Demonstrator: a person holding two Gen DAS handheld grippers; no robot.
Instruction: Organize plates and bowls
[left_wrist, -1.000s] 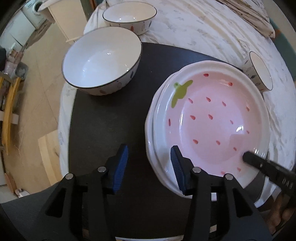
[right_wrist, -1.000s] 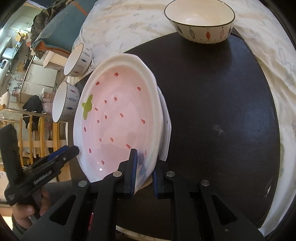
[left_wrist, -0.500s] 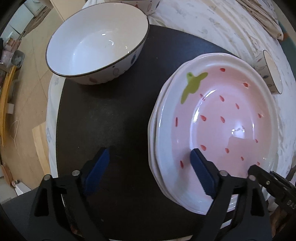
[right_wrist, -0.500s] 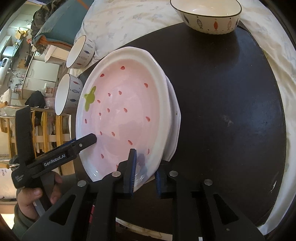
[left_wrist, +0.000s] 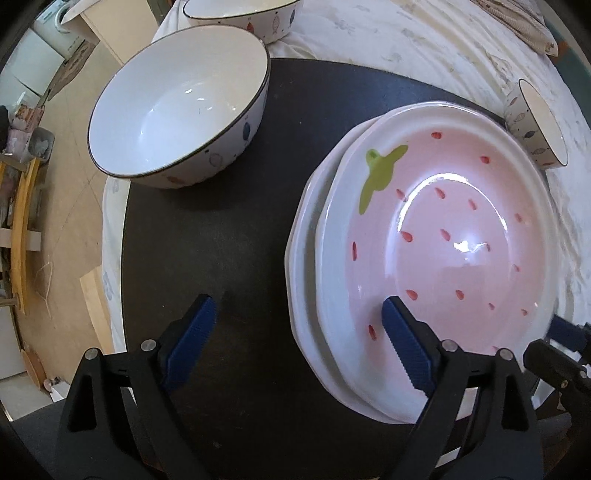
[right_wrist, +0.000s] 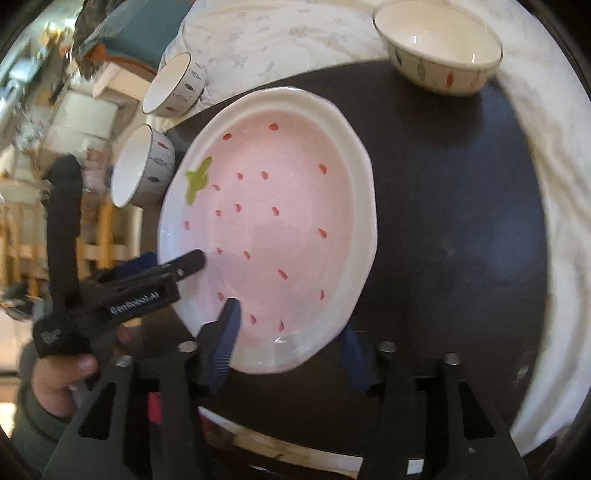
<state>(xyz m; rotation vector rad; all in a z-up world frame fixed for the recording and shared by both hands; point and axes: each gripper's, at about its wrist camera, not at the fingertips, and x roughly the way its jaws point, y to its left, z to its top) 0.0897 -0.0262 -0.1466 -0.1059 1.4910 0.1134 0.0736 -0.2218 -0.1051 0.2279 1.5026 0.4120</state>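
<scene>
A pink strawberry-pattern plate (left_wrist: 454, 236) lies on a white plate (left_wrist: 306, 236) on the round black table (left_wrist: 229, 229). My left gripper (left_wrist: 299, 338) points down over the plates' near-left rim and stands wide open, one finger above the pink surface and the other above the table. In the right wrist view the same pink plate (right_wrist: 273, 221) has its near rim between the jaws of my right gripper (right_wrist: 290, 339). Those jaws are opening and the pads are off the rim. A large white bowl (left_wrist: 177, 103) stands at the table's far left.
A fish-pattern bowl (right_wrist: 439, 48) sits at the table's far edge. Two small fish-pattern bowls (right_wrist: 173, 85) (right_wrist: 144, 170) rest on the white cloth (left_wrist: 406, 44) beside the plates. A hand (right_wrist: 62, 376) holds the left gripper (right_wrist: 170, 264). Floor and furniture lie beyond the left edge.
Both grippers have opened. The right one has let go of the pink plate's rim, and the plate has settled flat on the white plate. The left jaws have spread wide.
</scene>
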